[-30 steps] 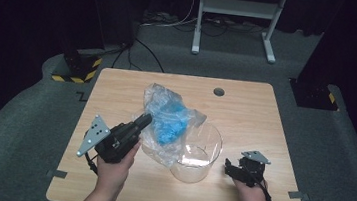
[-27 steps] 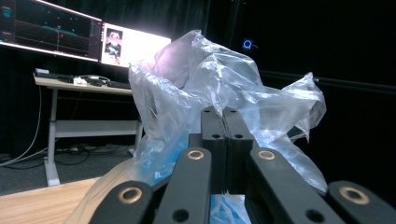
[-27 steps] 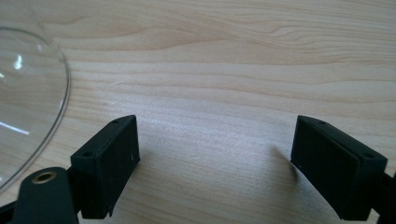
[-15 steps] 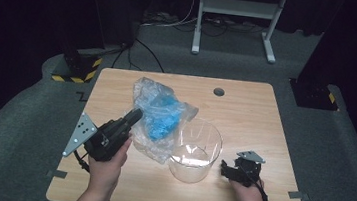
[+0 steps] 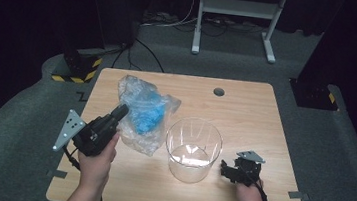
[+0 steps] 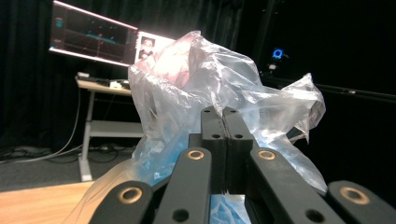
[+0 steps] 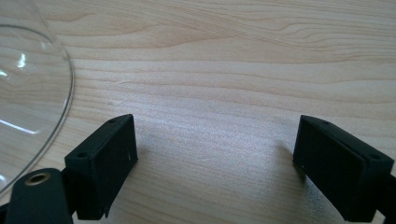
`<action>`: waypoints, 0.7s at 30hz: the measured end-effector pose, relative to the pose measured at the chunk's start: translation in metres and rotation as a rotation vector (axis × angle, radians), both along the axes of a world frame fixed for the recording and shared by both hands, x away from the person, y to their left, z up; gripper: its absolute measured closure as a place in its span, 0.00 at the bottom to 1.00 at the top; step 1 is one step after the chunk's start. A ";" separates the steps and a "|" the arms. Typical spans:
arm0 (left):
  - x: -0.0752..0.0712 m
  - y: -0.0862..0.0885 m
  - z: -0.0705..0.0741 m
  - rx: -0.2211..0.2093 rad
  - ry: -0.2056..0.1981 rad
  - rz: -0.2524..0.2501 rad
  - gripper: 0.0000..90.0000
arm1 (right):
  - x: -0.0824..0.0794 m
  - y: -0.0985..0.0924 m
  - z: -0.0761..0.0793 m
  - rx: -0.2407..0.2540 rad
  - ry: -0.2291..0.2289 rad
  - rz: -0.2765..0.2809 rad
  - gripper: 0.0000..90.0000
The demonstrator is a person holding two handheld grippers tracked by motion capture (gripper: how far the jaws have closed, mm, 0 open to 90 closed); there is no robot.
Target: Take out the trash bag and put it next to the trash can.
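Left tongs [image 5: 121,110]: closed tight on a fold of the clear plastic bag [image 5: 145,114], jaws pressed together with the film caught between them, as the left gripper view confirms [image 6: 226,126]. The bag holds blue contents [image 5: 145,117] and lies at the left-centre of the wooden worktop [image 5: 250,113], its near edge just beside the clear round container [image 5: 193,150]. Right tongs [image 5: 225,169]: jaws spread wide, holding nothing, resting low on the worktop just right of the container. The right gripper view shows bare wood between the jaws [image 7: 215,163] and the container's rim [image 7: 63,84] at left.
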State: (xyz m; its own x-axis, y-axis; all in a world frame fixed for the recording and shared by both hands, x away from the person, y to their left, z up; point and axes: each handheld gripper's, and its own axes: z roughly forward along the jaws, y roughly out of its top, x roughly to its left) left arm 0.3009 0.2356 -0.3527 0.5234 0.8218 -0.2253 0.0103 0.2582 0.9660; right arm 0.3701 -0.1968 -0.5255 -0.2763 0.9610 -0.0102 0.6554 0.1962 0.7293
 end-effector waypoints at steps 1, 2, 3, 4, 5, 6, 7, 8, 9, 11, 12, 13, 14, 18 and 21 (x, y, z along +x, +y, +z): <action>0.000 0.001 -0.001 -0.002 0.005 0.004 0.99 | 0.000 0.000 0.000 0.001 -0.001 0.000 0.15; 0.001 0.003 -0.002 -0.003 0.009 0.010 0.99 | 0.000 0.000 0.000 -0.001 -0.001 -0.001 0.15; 0.001 0.005 -0.003 -0.004 0.014 0.016 0.99 | -0.001 0.002 0.000 -0.002 -0.003 -0.009 0.16; 0.002 0.007 -0.004 -0.001 0.017 0.021 0.99 | -0.001 0.002 0.000 -0.002 -0.003 -0.009 0.16; 0.004 0.011 -0.007 0.001 0.027 0.034 0.99 | -0.002 0.005 0.000 -0.004 -0.006 0.005 0.17; 0.004 0.011 -0.007 0.001 0.027 0.034 0.99 | -0.002 0.005 0.000 -0.004 -0.006 0.005 0.17; 0.006 0.014 -0.010 0.003 0.039 0.044 0.99 | -0.002 0.007 0.000 -0.004 -0.005 0.023 0.17; 0.006 0.014 -0.010 0.003 0.039 0.044 0.99 | -0.002 0.007 0.000 -0.004 -0.005 0.023 0.17; 0.008 0.016 -0.014 0.011 0.046 0.054 0.99 | -0.002 0.007 0.000 -0.002 -0.007 0.027 0.17; 0.012 0.018 -0.019 0.023 0.062 0.067 0.99 | -0.002 0.009 0.000 -0.005 -0.007 0.036 0.18; 0.014 0.019 -0.023 0.025 0.076 0.073 0.99 | -0.002 0.010 0.000 -0.003 -0.007 0.039 0.19; 0.019 0.021 -0.030 0.034 0.102 0.084 0.99 | -0.002 0.010 0.000 0.002 -0.007 0.040 0.19; 0.019 0.021 -0.030 0.034 0.102 0.084 0.99 | -0.002 0.010 0.000 0.002 -0.007 0.040 0.19; 0.026 0.023 -0.052 0.092 0.166 0.119 0.99 | -0.002 0.011 0.000 -0.002 -0.007 0.037 0.19; 0.030 0.023 -0.065 0.110 0.215 0.141 0.99 | -0.001 0.011 0.000 -0.005 -0.008 0.046 0.17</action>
